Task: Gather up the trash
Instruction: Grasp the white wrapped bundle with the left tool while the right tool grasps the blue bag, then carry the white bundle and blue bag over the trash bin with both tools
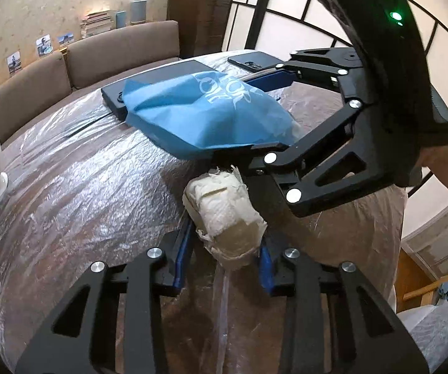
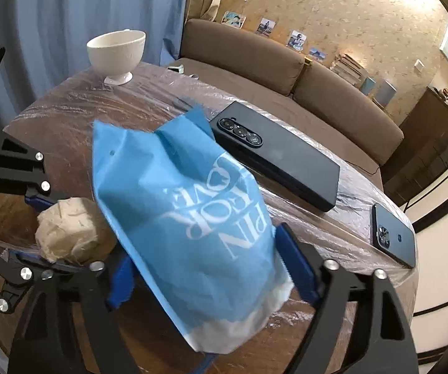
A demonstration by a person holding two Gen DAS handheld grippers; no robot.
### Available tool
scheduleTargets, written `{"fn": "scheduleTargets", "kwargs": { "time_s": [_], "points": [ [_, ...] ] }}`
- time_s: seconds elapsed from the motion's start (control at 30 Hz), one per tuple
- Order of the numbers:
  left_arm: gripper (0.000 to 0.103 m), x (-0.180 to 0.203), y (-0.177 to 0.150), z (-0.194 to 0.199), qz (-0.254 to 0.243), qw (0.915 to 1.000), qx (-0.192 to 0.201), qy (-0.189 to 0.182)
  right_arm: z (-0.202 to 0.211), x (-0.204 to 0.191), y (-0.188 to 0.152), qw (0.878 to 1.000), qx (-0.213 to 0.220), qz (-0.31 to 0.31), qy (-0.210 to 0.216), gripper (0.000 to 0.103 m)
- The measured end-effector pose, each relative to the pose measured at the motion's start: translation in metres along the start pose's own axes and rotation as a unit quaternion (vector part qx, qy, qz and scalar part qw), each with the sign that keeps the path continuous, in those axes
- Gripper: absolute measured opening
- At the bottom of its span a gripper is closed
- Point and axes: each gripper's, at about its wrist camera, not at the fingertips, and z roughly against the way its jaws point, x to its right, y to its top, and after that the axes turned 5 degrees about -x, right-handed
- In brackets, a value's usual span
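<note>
Left claw [image 1: 224,243] nearest lens, blue pads clamped on crumpled white paper wad [image 1: 224,208], wad resting on plastic-covered desk [image 1: 68,187]. Right claw [image 2: 205,268] straddles blue bag [image 2: 186,218]; jaws still apart, pads [image 2: 295,265] beside bag, firm contact cannot tell. Bag white-lettered, lies tilted over desk middle, top overlapping large dark phone [image 2: 286,162]. Smaller phone [image 2: 395,237] at desk's right edge in right wrist view. White cup [image 2: 118,53] at far edge. Brown sofa [image 2: 255,59] behind desk.
</note>
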Motion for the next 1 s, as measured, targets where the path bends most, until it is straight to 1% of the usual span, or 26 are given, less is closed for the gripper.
{"fn": "scheduleTargets", "kwargs": {
  "time_s": [0.07,0.1,0.13,0.17,0.23,0.27,0.33,0.37,0.43,0.53,0.63,0.87,1.0],
  "points": [
    [0.037,0.001,-0.002,0.0,0.013,0.9999,-0.001,-0.004,0.001,-0.006,-0.003,1.0,0.003,0.006,-0.014,0.077],
    [0.035,0.001,-0.002,0.0,0.018,0.9998,0.002,-0.005,0.002,-0.009,-0.004,1.0,0.007,0.008,-0.017,0.077],
    [0.034,0.001,-0.003,0.001,0.027,0.9996,0.006,-0.009,0.003,-0.012,-0.006,1.0,0.011,0.008,-0.019,0.074],
    [0.033,0.001,-0.003,0.001,0.033,0.9994,0.007,-0.009,0.004,-0.012,-0.006,1.0,0.013,0.006,-0.02,0.073],
    [0.032,0.001,-0.005,0.002,0.047,0.9988,0.012,-0.006,0.006,-0.013,-0.007,1.0,0.017,-0.005,-0.021,0.067],
    [0.027,0.001,-0.007,0.004,0.055,0.9984,0.015,-0.002,0.007,-0.012,-0.007,1.0,0.019,-0.017,-0.018,0.065],
    [0.027,-0.002,-0.009,0.007,0.071,0.9973,0.02,0.004,0.009,-0.01,-0.007,0.999,0.022,-0.034,-0.011,0.059],
    [0.023,-0.002,-0.01,0.008,0.079,0.9966,0.023,0.006,0.01,-0.008,-0.008,0.999,0.023,-0.045,-0.003,0.058],
    [0.022,-0.004,-0.013,0.011,0.094,0.9951,0.027,0.005,0.012,-0.005,-0.01,0.998,0.025,-0.059,0.005,0.055],
    [0.022,-0.008,-0.015,0.012,0.117,0.9927,0.031,0.001,0.015,-0.005,-0.014,0.997,0.027,-0.069,0.01,0.053],
    [0.022,-0.009,-0.017,0.015,0.13,0.9907,0.038,0.005,0.021,-0.004,-0.019,0.995,0.032,-0.086,0.026,0.053],
    [0.022,0.001,-0.025,0.026,0.143,0.9879,0.056,0.024,0.033,-0.002,-0.032,0.992,0.041,-0.114,0.043,0.052],
    [0.022,0.004,-0.026,0.032,0.156,0.9853,0.064,0.024,0.043,-0.001,-0.041,0.99,0.044,-0.127,0.051,0.051]
  ]
}}
